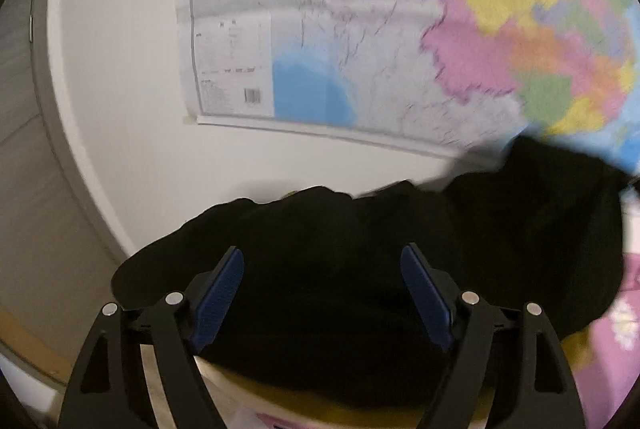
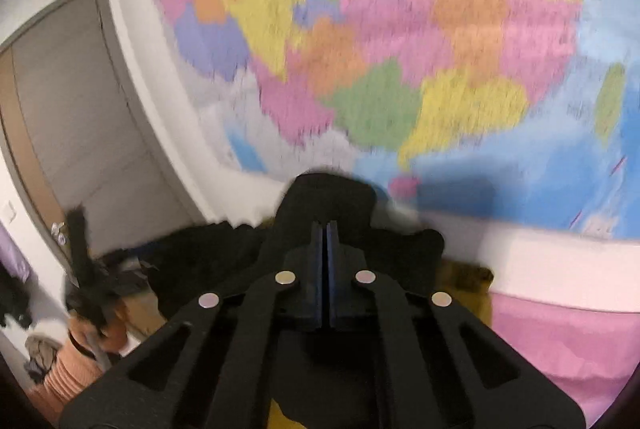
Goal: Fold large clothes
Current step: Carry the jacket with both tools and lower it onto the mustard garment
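The left tongs are standing wide apart, gripping nothing, with the black garment bunched across the lower middle of the frame beyond them. The right tongs are pressed together; whether cloth is pinched is hard telling. The map is blurring.

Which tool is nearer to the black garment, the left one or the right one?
Right. The right tool is shut with the black garment bunched around its tips; the left tool stands open just above the cloth.
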`<state>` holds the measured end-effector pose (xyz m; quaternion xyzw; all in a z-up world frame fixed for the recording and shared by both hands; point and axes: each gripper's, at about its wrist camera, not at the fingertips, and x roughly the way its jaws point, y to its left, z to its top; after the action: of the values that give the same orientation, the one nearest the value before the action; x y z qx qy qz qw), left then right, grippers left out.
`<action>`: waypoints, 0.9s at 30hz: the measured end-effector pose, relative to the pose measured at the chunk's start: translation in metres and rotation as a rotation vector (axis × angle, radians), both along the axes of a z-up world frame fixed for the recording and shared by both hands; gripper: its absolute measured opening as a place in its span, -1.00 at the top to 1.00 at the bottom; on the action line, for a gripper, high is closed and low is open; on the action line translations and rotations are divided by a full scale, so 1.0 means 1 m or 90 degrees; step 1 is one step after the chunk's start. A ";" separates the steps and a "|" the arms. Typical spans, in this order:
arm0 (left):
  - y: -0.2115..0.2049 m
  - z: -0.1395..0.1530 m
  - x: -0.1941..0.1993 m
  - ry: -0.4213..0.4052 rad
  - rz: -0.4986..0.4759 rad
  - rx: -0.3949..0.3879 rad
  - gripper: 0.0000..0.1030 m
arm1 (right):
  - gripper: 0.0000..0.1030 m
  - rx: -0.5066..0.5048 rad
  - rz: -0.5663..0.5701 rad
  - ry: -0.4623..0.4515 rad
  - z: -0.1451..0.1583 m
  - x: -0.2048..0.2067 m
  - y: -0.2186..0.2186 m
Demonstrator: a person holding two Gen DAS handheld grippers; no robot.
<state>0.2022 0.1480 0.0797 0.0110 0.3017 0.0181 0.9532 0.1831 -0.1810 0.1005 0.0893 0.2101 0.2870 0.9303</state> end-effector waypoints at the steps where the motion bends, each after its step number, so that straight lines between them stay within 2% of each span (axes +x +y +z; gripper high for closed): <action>1: -0.005 -0.007 0.011 0.017 -0.001 0.019 -0.51 | 0.96 -0.019 -0.002 0.016 -0.005 0.005 0.004; 3: -0.006 -0.022 0.031 0.058 0.009 0.020 -0.40 | 0.95 -0.074 -0.009 0.060 -0.025 0.016 0.012; 5: -0.006 -0.036 0.048 0.077 0.044 0.054 -0.36 | 0.88 -0.103 -0.022 0.114 -0.051 0.025 0.011; 7: -0.003 -0.046 0.053 0.086 0.062 0.060 -0.36 | 0.54 -0.096 -0.028 0.135 -0.065 0.027 0.005; 12: 0.000 -0.036 0.030 0.032 0.054 0.040 -0.36 | 0.37 -0.065 -0.021 0.100 -0.057 0.005 -0.013; 13: -0.002 -0.031 0.020 0.013 0.044 0.038 -0.36 | 0.23 -0.057 -0.020 0.084 -0.052 -0.003 -0.017; 17: -0.008 -0.015 -0.016 -0.045 0.024 0.057 -0.48 | 0.18 -0.045 0.015 0.019 -0.039 -0.035 -0.018; 22: -0.023 -0.010 -0.037 -0.062 -0.012 0.058 -0.55 | 0.04 -0.082 0.052 0.002 -0.043 -0.041 0.008; 24: -0.026 -0.012 -0.039 -0.059 -0.020 0.052 -0.55 | -0.04 -0.078 0.060 0.019 -0.052 -0.034 0.017; 27: -0.025 -0.018 -0.039 -0.039 -0.027 0.042 -0.57 | -0.05 -0.097 0.044 0.052 -0.069 -0.018 0.022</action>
<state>0.1633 0.1225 0.0617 0.0482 0.2713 0.0083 0.9612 0.1646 -0.1587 0.0315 0.0228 0.2724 0.2981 0.9146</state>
